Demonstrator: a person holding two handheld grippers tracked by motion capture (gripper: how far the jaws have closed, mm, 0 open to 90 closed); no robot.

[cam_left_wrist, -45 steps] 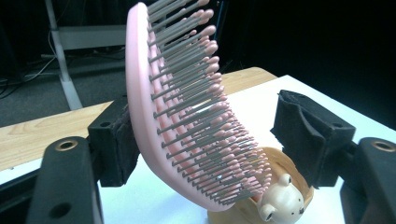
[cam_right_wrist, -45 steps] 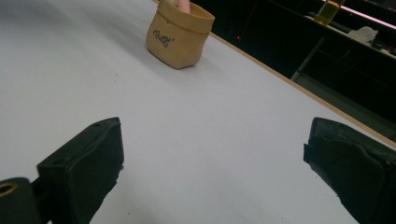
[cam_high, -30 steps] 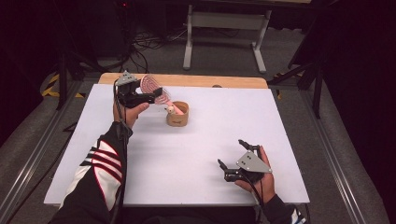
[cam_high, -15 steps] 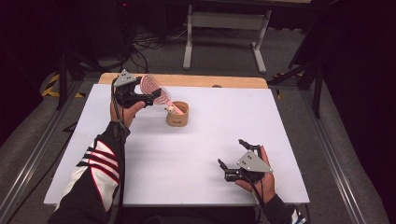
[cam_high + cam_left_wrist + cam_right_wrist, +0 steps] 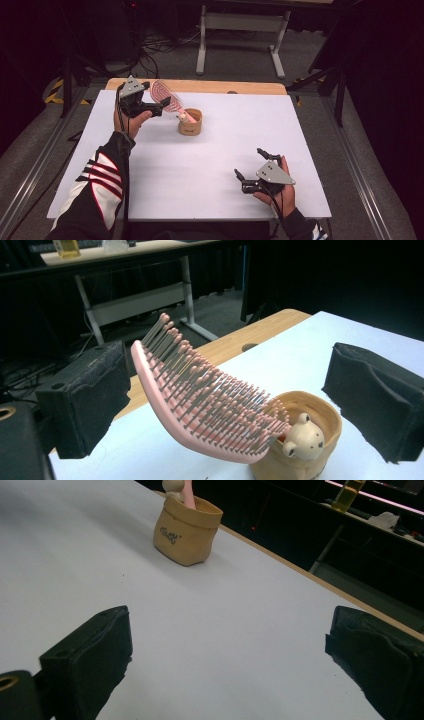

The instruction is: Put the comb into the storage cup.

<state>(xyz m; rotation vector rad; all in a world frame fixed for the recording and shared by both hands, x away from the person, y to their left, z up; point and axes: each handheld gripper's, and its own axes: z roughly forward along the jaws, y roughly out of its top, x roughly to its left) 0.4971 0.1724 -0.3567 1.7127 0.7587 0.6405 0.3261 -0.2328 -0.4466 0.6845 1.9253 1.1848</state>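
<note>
White sheet covering the tabletop (image 5: 210, 165), wooden edge peeking out at the far side, dark room behind with a metal-legged desk (image 5: 240, 30) and some cables on the floor.

So the pink hairbrush (image 5: 200, 400) is standing handle-down in a little tan pouch-style cup (image 5: 190, 123), far-left part of the tabletop. Its bristle head leans up and out toward the far-left corner. A small cream bear-face knob (image 5: 302, 439) sits at the cup's rim, right next to where the brush goes in.

Left tongs (image 5: 159, 103) are up around the brush head, held in the person's left hand. From the left gripper view the jaws stand wide apart, one on each side of the head, and neither pad looks like it's touching the brush. They've just been opening, so the brush is released and resting in the cup on its own.

Right tongs (image 5: 248, 162) are well away, sitting low near the front-right edge, jaws spread wide with nothing between them but bare tabletop. From the right gripper view the cup is way off ahead.
</note>
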